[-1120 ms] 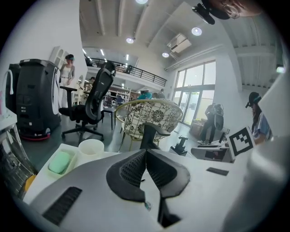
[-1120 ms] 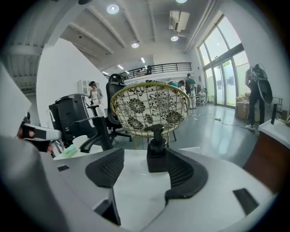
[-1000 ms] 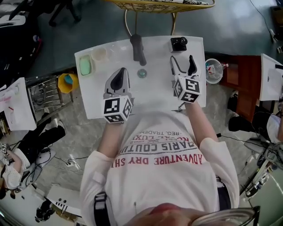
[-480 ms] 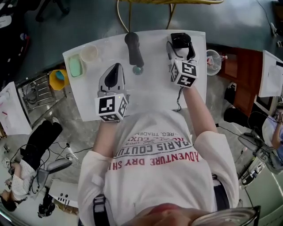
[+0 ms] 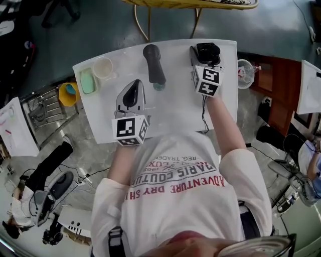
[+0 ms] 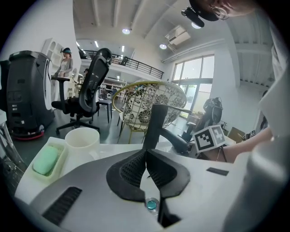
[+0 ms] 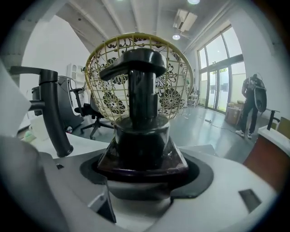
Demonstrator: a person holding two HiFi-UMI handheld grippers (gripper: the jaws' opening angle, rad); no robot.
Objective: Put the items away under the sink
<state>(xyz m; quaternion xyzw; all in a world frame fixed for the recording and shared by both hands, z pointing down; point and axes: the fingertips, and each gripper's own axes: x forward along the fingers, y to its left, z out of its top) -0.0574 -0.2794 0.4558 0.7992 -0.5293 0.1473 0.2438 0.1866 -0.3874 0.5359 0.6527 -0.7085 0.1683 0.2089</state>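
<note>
A dark pump soap bottle (image 5: 207, 48) stands at the back right of the white sink top (image 5: 170, 110). My right gripper (image 5: 206, 53) has a jaw on each side of it, and in the right gripper view the pads press the base of the bottle (image 7: 141, 145), so the right gripper (image 7: 142, 174) is shut on it. My left gripper (image 5: 133, 86) hovers over the basin just left of the drain (image 5: 159, 86), shut with nothing held. Its pads meet in the left gripper (image 6: 146, 156) view. A green soap (image 5: 88, 80) in a dish and a white cup (image 5: 103, 67) sit at the back left.
The black faucet (image 5: 154, 64) rises between the two grippers, just behind the drain. A yellow wicker chair (image 5: 190, 4) stands beyond the sink. A clear container (image 5: 244, 74) and a red-brown cabinet (image 5: 273, 83) are to the right, a wire rack (image 5: 47, 108) to the left.
My right gripper has moved forward from the middle of the sink top to the soap bottle and now holds it between its jaws. The left gripper has stayed shut near the drain.
</note>
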